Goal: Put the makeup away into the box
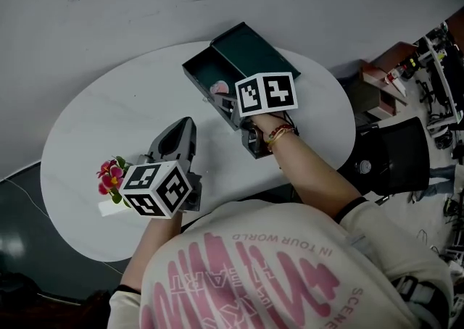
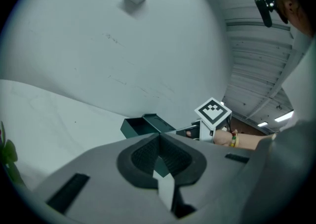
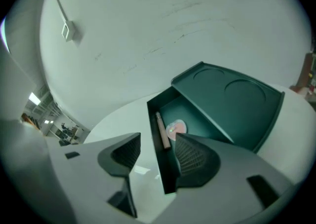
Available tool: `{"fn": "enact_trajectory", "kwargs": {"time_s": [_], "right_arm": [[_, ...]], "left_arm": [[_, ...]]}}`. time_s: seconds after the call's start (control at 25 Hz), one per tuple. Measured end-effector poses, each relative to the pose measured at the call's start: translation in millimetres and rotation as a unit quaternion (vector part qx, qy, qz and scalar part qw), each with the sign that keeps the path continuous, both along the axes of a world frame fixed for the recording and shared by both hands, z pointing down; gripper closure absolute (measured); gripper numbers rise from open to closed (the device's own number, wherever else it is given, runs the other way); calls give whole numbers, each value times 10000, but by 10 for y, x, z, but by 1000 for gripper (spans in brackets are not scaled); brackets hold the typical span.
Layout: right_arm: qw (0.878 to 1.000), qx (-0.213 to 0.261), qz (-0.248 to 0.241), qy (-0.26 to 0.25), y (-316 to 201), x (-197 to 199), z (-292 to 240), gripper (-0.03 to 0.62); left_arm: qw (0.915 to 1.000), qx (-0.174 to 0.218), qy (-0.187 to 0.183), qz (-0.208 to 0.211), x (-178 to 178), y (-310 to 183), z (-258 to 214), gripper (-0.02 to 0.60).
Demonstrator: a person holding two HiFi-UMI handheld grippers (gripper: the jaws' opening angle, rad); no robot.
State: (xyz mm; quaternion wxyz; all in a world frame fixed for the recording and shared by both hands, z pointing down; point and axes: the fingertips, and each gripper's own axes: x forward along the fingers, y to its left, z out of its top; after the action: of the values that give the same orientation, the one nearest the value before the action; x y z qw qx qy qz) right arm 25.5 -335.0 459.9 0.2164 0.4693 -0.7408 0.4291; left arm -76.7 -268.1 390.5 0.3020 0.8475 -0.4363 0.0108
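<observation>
Pink flowers (image 1: 110, 174) stand at the white table's (image 1: 87, 114) eight o'clock edge. Just beside them is the left gripper (image 1: 188, 126), jaws pressed together and empty. At one o'clock sits the open dark green box (image 1: 250, 51). The right gripper (image 3: 158, 139) has its jaws spread over the box's near wall, pinching nothing. Only the right gripper view shows a slim stick (image 3: 162, 131) beside the pink compact (image 3: 177, 128) inside.

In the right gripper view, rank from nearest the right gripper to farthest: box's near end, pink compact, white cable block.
1. Box's near end, between the jaws.
2. Pink compact, lying inside it.
3. White cable block, far upper left.
</observation>
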Motion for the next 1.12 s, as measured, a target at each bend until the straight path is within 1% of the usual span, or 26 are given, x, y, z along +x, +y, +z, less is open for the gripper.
{"fn": "enact_trajectory", "kwargs": {"time_s": [0.04, 0.12, 0.28, 0.44, 0.6, 0.68, 0.8, 0.92, 1.12], "right_arm": [[9998, 110, 86, -103, 32, 26, -56, 375], [9987, 357, 218, -303, 101, 71, -168, 417], [9942, 772, 351, -666, 284, 127, -376, 453], [9861, 1158, 507, -1076, 423, 174, -561, 484], [9771, 1476, 656, -1388, 589, 276, -702, 539], [9735, 1658, 666, -1430, 672, 328, -743, 561], [9698, 1875, 662, -1410, 773, 402, -780, 597], [9673, 1975, 674, -1441, 848, 453, -799, 597], [9695, 1956, 581, -1359, 950, 463, -732, 597]], "left_arm": [[10000, 16, 23, -27, 13, 13, -17, 578], [9999, 61, 82, -70, 46, 48, -58, 578], [9998, 131, 123, -83, 140, 169, -123, 578], [9997, 221, 96, -104, 215, 266, -183, 578], [9991, 249, 263, -237, 276, 399, -229, 578], [9990, 249, 261, -245, 305, 467, -221, 578], [9992, 280, 152, -246, 334, 555, -216, 578], [9991, 290, 126, -265, 349, 626, -206, 578], [9992, 246, 127, -283, 349, 715, -135, 578]]}}
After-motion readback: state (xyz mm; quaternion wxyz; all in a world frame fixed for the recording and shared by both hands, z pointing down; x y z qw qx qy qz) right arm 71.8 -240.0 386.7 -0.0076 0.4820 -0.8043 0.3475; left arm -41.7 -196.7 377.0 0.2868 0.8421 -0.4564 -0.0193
